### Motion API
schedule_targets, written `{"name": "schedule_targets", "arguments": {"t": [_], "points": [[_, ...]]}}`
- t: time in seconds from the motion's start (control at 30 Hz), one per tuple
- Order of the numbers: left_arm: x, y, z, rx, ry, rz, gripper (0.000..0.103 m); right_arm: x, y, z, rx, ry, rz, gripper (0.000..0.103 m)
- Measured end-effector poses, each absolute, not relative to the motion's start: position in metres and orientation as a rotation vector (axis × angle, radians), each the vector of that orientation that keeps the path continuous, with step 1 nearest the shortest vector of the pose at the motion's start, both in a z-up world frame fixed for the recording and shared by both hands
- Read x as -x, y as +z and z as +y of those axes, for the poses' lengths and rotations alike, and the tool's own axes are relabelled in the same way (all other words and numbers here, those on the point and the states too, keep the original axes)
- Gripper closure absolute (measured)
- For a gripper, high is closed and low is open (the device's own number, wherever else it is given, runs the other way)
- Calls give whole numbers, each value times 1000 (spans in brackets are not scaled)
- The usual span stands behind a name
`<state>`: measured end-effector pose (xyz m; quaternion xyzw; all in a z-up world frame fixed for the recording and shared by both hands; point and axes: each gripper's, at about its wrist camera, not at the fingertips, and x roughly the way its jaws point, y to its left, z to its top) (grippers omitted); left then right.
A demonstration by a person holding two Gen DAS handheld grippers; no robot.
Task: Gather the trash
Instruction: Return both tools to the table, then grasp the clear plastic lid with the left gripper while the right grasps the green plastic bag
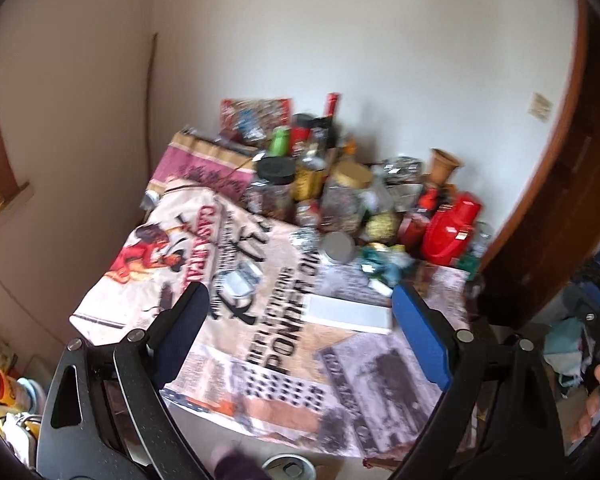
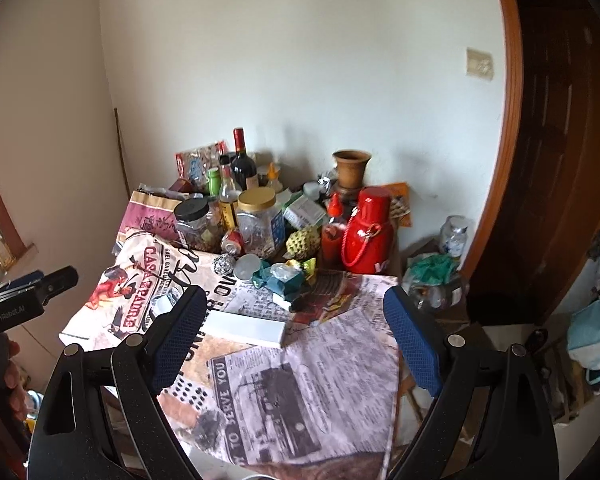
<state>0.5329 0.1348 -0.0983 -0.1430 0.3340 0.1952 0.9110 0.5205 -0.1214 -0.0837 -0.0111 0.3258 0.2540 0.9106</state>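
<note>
Both hand-held grippers — left (image 1: pixel 300 332) and right (image 2: pixel 296 334) — hang spread and empty above the table (image 2: pixel 320 380), nothing gathered yet — crumpled green wrappers (image 2: pixel 286 276) and a foil ball (image 2: pixel 224 265) lie just left of the red thermos (image 2: pixel 366 232).

A crumpled ball of silver foil (image 2: pixel 223 265) lies in the middle of the frame on the worktop's printed cloth. Just right of it sits a heap of crumpled green and teal wrappers (image 2: pixel 284 277) with a clear plastic scrap on top and a yellow-green wrapper (image 2: pixel 307 267) at its right edge. A flat white box (image 2: pixel 245 328) lies below them, near centre.
</note>
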Motion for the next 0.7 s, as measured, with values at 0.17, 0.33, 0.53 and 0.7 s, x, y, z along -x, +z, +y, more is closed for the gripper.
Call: {"name": "schedule_targets", "arguments": {"t": [0.17, 0.33, 0.53, 0.7], "points": [[-563, -128, 194, 349, 456, 747, 10, -548, -97, -90, 4, 481, 714, 15], [-592, -158, 256, 350, 481, 797, 10, -583, -110, -64, -87, 390, 772, 15], [-632, -214, 313, 362, 477, 921, 10, -634, -144, -44, -152, 329, 874, 15], [-648, -266, 337, 405, 465, 1027, 12, -669, -186, -32, -189, 267, 962, 15]]}}
